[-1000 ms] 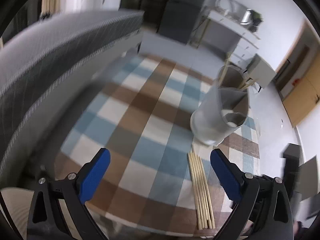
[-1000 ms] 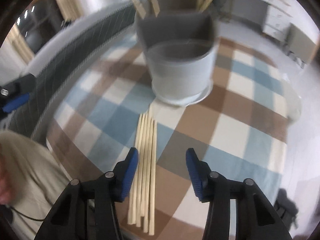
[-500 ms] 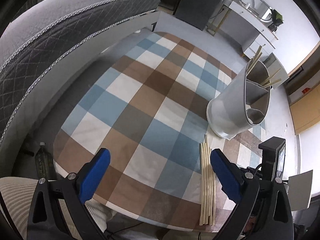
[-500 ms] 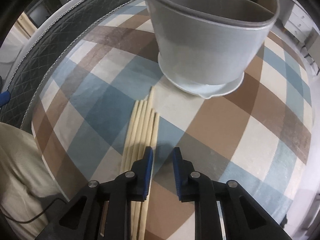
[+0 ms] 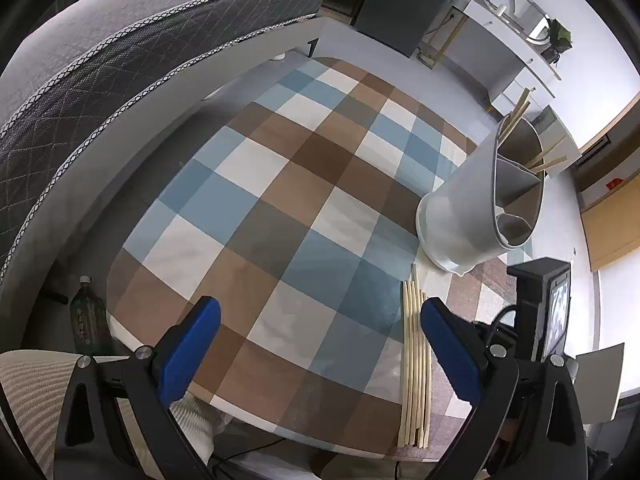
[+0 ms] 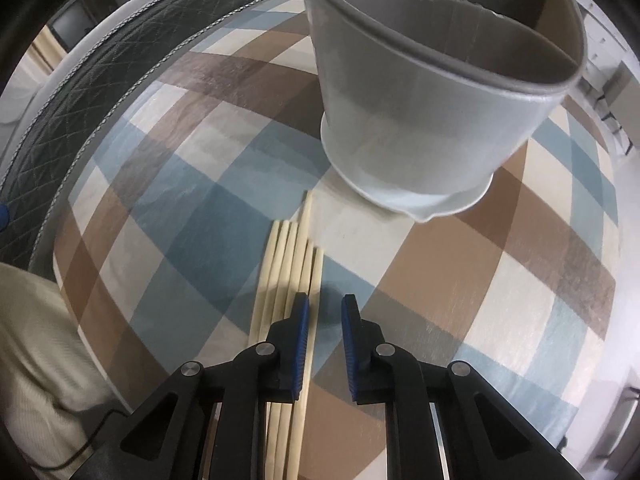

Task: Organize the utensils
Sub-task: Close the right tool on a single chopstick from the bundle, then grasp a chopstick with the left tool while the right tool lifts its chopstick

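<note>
Several chopsticks (image 6: 286, 276) lie beside right gripper (image 6: 324, 308).

left gripper (image 5: 320, 344): black frame | blue pads | silver screws | cream ribbed clothing (image 5: 28, 392)

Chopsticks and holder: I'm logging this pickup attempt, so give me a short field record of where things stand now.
surface: checked cloth on a table
chopsticks: bundle lying flat, side by side, tips toward the holder
holder: grey divided utensil holder, upright just beyond the bundle; some chopsticks already stand in it
right gripper: low over the bundle's right edge, jaws narrow and just closing, nothing visibly pinched between the pads
left gripper: wide open, empty, above the cloth
</note>
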